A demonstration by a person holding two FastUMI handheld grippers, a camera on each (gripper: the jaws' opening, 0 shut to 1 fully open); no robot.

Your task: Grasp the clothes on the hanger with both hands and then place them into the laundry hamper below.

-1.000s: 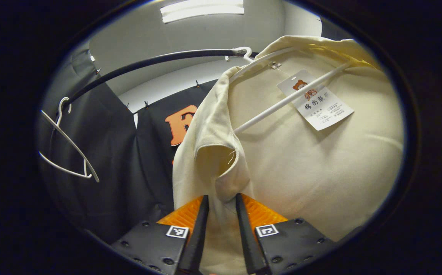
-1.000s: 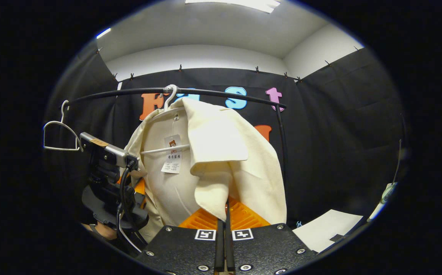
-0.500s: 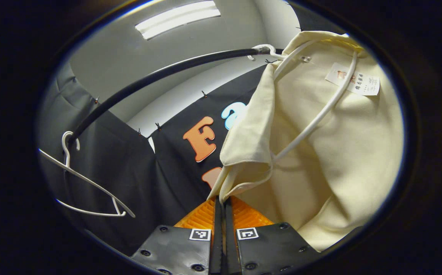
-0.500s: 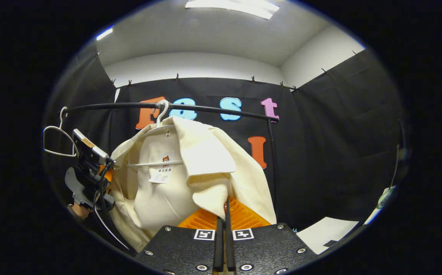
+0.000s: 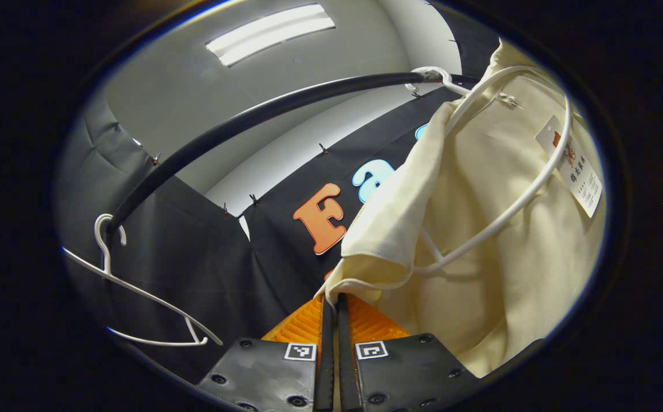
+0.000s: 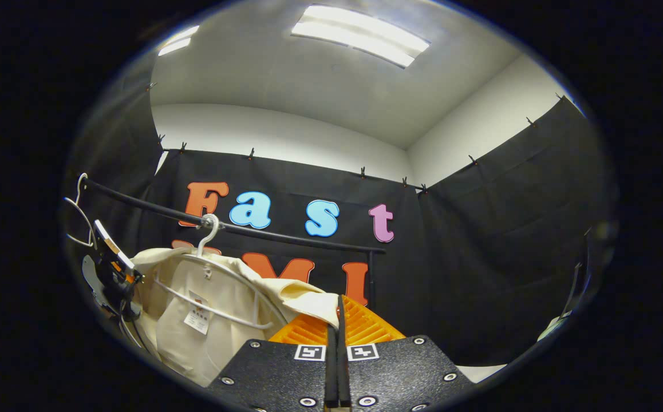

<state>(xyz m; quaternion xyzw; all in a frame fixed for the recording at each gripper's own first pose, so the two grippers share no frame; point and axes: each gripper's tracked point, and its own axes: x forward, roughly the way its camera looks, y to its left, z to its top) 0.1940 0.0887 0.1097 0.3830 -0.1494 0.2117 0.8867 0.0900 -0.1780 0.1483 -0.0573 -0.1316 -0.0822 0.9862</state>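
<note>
At bottom centre of each view, the left gripper [image 5: 334, 303] and right gripper [image 6: 336, 306] are clamped on cream garment [image 5: 497, 229] hems, its lower part cut off, the white hanger [image 5: 497, 166] hooked on the black rail [image 5: 240, 123] beyond.

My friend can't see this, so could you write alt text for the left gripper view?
The left gripper is shut on a cream shirt that hangs on a white hanger hooked on a black rail. A bare hanger hangs farther along.
</note>
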